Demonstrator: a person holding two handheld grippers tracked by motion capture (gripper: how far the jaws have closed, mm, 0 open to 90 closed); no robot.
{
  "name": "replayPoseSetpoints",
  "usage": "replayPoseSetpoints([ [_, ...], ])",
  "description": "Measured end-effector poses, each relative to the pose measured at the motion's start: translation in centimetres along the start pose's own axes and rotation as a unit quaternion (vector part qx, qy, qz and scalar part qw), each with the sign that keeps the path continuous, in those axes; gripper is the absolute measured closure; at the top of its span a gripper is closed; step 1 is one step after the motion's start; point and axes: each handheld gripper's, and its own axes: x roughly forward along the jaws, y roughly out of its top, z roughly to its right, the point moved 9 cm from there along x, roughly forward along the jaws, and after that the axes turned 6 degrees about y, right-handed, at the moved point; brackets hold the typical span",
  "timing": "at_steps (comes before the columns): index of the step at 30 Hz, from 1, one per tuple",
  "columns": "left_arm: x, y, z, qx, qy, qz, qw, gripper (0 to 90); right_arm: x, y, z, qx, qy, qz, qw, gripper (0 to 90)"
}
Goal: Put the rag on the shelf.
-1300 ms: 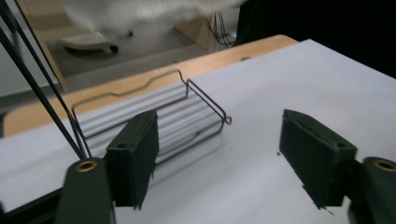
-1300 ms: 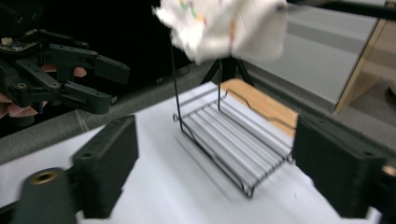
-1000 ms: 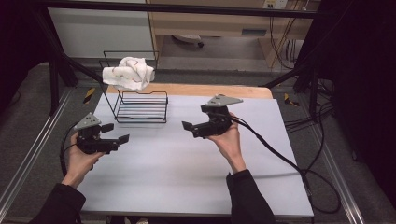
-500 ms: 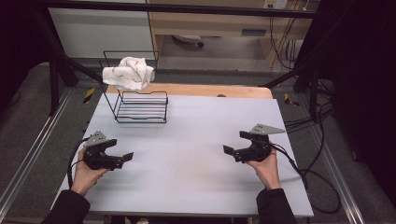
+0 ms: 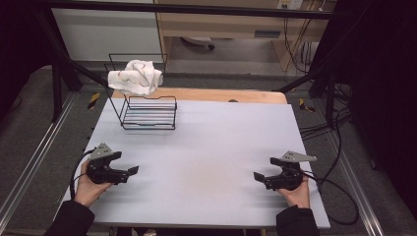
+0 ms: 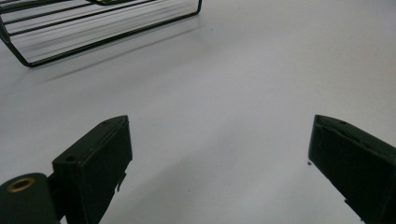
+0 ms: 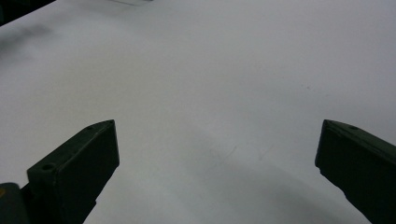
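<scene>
A black wire basket [image 5: 147,112] stands at the back left of the white table [image 5: 211,142], with a crumpled white cloth [image 5: 135,77] draped over its raised back rim. My left gripper [image 5: 132,171] rests low near the table's front left, open, nothing between its jaws; its own view has the basket's wire base [image 6: 93,25] ahead at the upper left. My right gripper [image 5: 258,176] sits near the front right, also open and empty, pointing toward the table's middle over bare tabletop [image 7: 210,84].
A wooden strip [image 5: 206,95] runs along the table's far edge behind the basket. Cables [image 5: 339,187] trail off the right side. Metal rails and black frame posts flank the table on the floor.
Both hands have drawn back from near the basket toward the front corners of the table, left one to the front left, right one to the front right. The cloth stays on the basket.
</scene>
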Motion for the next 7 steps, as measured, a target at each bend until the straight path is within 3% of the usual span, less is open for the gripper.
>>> replayPoseSetpoints([
  [7, -0.11, -0.22, -0.01, -0.003, 0.000, -0.001, 1.0000, 6.5, -0.18, -0.16, -0.15, 0.002, 0.000, 0.004, 1.0000, 0.4],
])
